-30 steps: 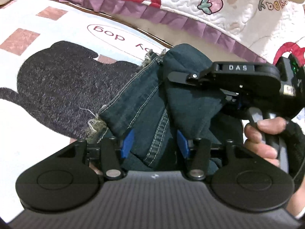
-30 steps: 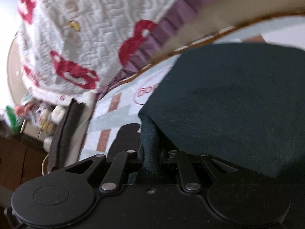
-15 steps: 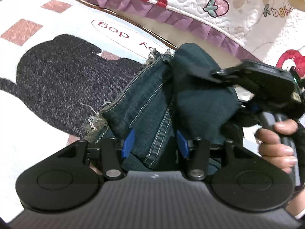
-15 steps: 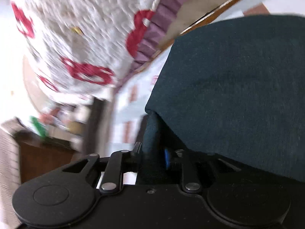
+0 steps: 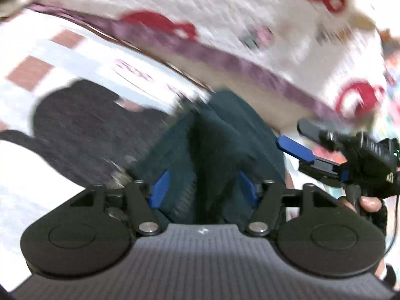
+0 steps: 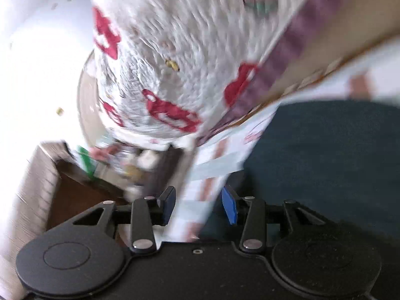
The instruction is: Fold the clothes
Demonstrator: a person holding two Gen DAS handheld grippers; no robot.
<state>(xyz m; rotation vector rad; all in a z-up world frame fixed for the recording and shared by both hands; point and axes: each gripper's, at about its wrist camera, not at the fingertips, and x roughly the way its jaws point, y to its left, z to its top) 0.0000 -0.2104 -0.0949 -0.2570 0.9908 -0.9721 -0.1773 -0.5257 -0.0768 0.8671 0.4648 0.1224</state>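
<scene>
The left tool (image 5: 202, 190) has its two blue-padded fingers (image 5: 158, 190) spread with the bunched dark blue denim jeans (image 5: 225, 137) filling the gap between them; motion blur makes it hard to tell whether the pads press the cloth, though they appear parted rather than clenched on it. The jeans rise from between those fingers as a folded heap, with a deep crease down the middle, and lie on the white mat printed with pink squares and a large black dog shape (image 5: 82, 127). To the right in the left wrist view, the right tool (image 5: 307, 147) is held in a hand (image 5: 370, 202), with one blue pad and one black finger standing apart, just beside the edge of the jeans and not touching them. In the right wrist view the right tool (image 6: 197, 205) is released: its blue pads (image 6: 228, 208) stand wide apart with only the mat (image 6: 215, 165) between them, and the dark denim (image 6: 325, 165) spreads across the right side, next to the right-hand pad. Beyond the jeans a white quilted blanket with red shapes and a purple ruffled border (image 5: 200, 12) hangs along the mat's far edge. Past the mat's left edge in the right wrist view, a brown wooden piece of furniture (image 6: 75, 195) carries blurred small items.
</scene>
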